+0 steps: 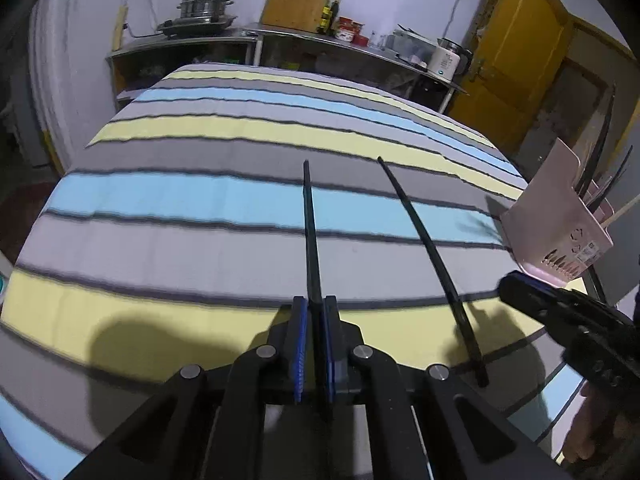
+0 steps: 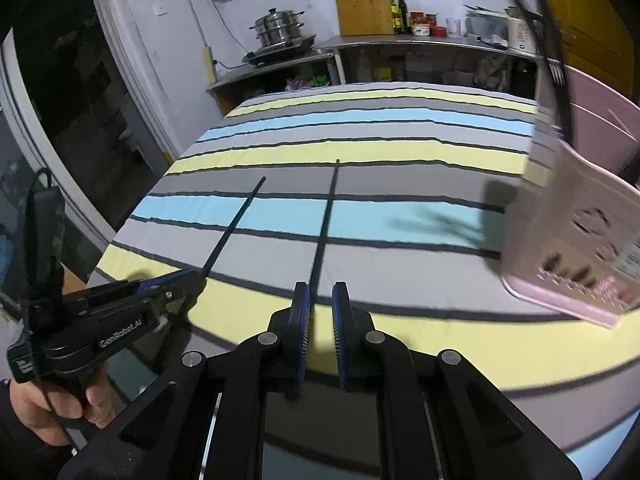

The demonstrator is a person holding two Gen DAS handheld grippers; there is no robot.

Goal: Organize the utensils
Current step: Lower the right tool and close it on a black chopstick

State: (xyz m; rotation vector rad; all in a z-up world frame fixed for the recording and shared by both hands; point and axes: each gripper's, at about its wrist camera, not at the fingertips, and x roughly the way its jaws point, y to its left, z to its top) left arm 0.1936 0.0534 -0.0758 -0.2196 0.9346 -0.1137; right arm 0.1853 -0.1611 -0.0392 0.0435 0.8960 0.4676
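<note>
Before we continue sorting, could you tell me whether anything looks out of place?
Yes: the pink plastic utensil holder at the striped tablecloth's right edge is tilted, its perforated underside facing the cameras, with black chopsticks sticking out of it.

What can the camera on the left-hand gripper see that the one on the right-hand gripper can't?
Only the left wrist view shows the left gripper from behind, shut on a black chopstick, and the open yellow door.

Only the right wrist view shows the right gripper from behind, open around a second chopstick without clamping it, plus the person's left hand.

Both show the striped cloth, the tilted pink utensil holder and the steamer pot.
</note>
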